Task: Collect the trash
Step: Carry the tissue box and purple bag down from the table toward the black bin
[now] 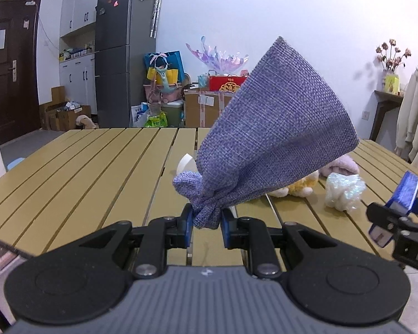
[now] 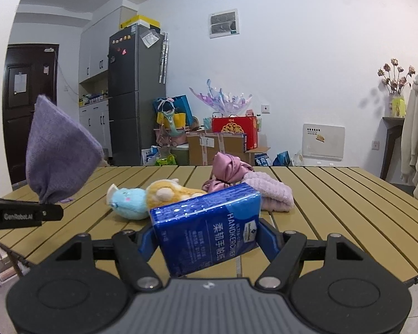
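My left gripper (image 1: 206, 224) is shut on the gathered neck of a purple woven pouch (image 1: 276, 133), which stands up and leans right above the slatted table (image 1: 78, 172). The right wrist view shows that pouch (image 2: 60, 153) at the left, lifted off the table. My right gripper (image 2: 206, 240) is shut on a blue handkerchief tissue pack (image 2: 209, 228), held tilted above the table's near edge. In the left wrist view the right gripper (image 1: 395, 217) enters at the right with the blue pack (image 1: 408, 192) edge-on.
On the table lie a blue and orange plush toy (image 2: 150, 199), a pink fluffy cloth (image 2: 270, 192), a pink satin scrunchie (image 2: 228, 171) and a crumpled iridescent wrapper (image 1: 344, 192). A white object (image 1: 185, 162) peeks out behind the pouch. Fridge, boxes and bags stand beyond.
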`<act>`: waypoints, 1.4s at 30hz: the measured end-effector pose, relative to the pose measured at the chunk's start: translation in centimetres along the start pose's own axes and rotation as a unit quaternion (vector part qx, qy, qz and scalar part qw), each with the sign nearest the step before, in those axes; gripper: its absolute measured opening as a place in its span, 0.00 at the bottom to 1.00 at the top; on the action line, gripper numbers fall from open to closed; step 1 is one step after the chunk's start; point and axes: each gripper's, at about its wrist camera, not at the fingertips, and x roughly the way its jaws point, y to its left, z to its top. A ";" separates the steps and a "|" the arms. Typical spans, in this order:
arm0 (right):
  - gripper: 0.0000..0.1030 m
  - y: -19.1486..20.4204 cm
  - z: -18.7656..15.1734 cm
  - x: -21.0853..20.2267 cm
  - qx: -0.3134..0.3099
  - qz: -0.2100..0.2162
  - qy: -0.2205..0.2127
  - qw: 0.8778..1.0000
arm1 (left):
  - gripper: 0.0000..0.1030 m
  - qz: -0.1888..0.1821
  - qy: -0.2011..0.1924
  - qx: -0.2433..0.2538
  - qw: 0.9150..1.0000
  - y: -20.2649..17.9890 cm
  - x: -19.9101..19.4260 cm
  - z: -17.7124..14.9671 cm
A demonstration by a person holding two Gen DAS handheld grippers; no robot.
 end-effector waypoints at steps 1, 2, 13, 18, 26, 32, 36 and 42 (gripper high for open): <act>0.69 0.1 -0.1 -0.4 0.002 0.004 0.002 1.000 | 0.19 0.000 -0.001 0.000 1.000 0.1 -0.5 -0.1; 0.69 0.1 -0.3 -0.8 0.007 0.008 0.004 1.000 | 0.19 0.000 -0.002 0.000 1.000 0.1 -1.0 -0.3; 0.69 0.7 -2.5 -5.2 0.006 0.007 0.024 1.000 | 0.19 -0.015 0.002 -0.002 1.000 0.3 -5.9 -3.0; 0.69 0.7 -3.6 -7.2 0.003 0.007 0.034 0.999 | 0.19 -0.020 0.011 -0.004 1.000 0.6 -7.6 -4.5; 0.69 0.9 -5.6 -10.0 -0.006 0.015 0.057 0.998 | 0.19 -0.024 0.036 -0.007 0.999 1.0 -9.6 -7.2; 0.69 1.3 -7.2 -11.6 -0.007 0.020 0.078 0.997 | 0.19 -0.027 0.060 -0.007 0.998 1.6 -10.5 -9.6; 0.69 1.6 -8.5 -12.8 -0.013 0.020 0.092 0.995 | 0.19 -0.025 0.073 -0.009 0.997 1.9 -11.2 -11.4; 0.69 2.0 -9.8 -13.8 -0.018 0.023 0.113 0.993 | 0.19 -0.022 0.092 -0.009 0.996 2.3 -12.0 -13.3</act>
